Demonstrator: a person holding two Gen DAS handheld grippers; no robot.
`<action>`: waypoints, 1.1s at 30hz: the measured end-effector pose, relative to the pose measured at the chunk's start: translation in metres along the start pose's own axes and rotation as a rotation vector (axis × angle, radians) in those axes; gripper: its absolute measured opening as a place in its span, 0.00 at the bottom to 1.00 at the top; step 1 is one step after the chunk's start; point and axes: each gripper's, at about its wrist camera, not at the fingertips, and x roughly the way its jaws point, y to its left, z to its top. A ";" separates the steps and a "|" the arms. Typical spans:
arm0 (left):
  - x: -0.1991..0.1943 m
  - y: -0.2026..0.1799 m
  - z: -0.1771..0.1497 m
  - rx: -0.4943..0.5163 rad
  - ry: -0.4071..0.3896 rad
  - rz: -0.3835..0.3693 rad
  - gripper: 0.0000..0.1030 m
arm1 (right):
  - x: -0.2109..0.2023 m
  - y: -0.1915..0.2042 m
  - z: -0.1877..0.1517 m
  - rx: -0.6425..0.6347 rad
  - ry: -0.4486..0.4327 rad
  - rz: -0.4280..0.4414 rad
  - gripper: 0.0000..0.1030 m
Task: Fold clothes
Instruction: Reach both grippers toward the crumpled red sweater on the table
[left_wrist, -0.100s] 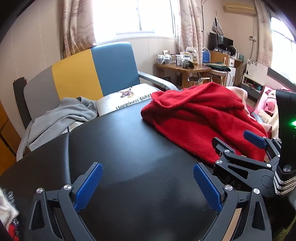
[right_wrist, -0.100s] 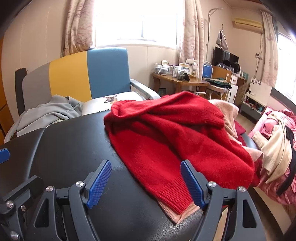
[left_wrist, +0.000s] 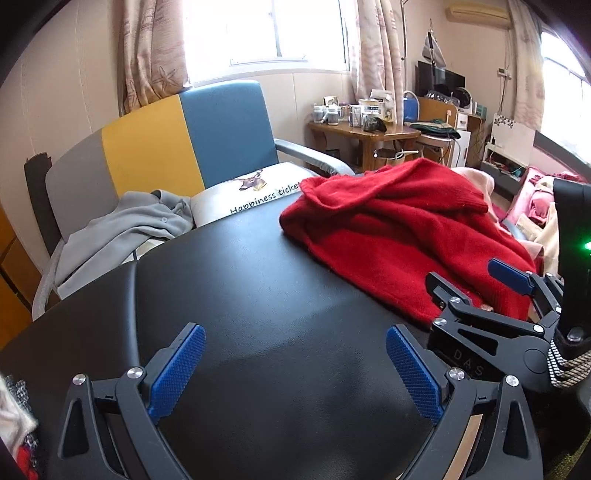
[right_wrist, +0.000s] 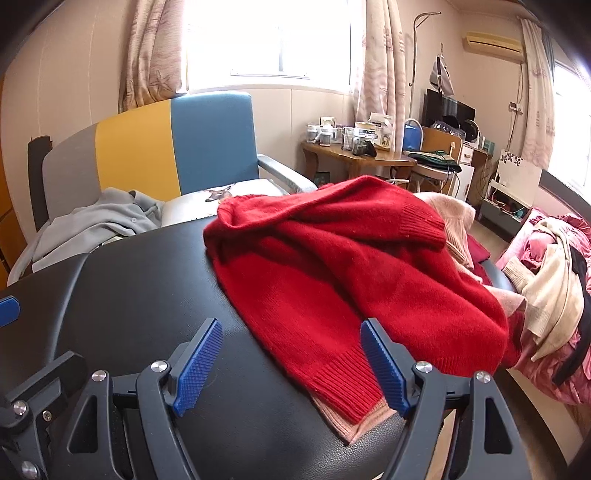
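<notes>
Crumpled red knitted sweater (right_wrist: 332, 266) on the black padded worktop (left_wrist: 258, 295): soft, limp, light, we judge; best gripped at its ribbed hem (right_wrist: 343, 384). Left tongs (left_wrist: 295, 369) and right tongs (right_wrist: 291, 365) gape empty.

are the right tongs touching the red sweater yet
Cannot tell. In the right wrist view the open right tongs frame the red sweater hem, but whether a pad meets the fabric is unclear.

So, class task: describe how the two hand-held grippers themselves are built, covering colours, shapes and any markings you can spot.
Left hand-held gripper: black angular frame with triangular cut-outs, silver screws, and two blue ridged pads. Right hand-held gripper: the same black frame and blue pads. Seen from the left camera, its body bears the embossed letters "DAS", with braided cord wrapped at the handle and a green light.
</notes>
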 end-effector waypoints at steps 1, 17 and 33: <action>0.002 0.000 -0.001 0.001 0.005 0.001 0.96 | 0.000 -0.001 -0.002 0.003 0.004 0.006 0.77; 0.081 0.060 -0.093 -0.115 0.235 -0.063 0.99 | 0.017 -0.046 -0.038 0.164 0.050 0.244 0.65; 0.096 0.080 -0.115 -0.177 0.111 -0.139 1.00 | 0.168 -0.029 0.095 0.351 0.159 0.516 0.62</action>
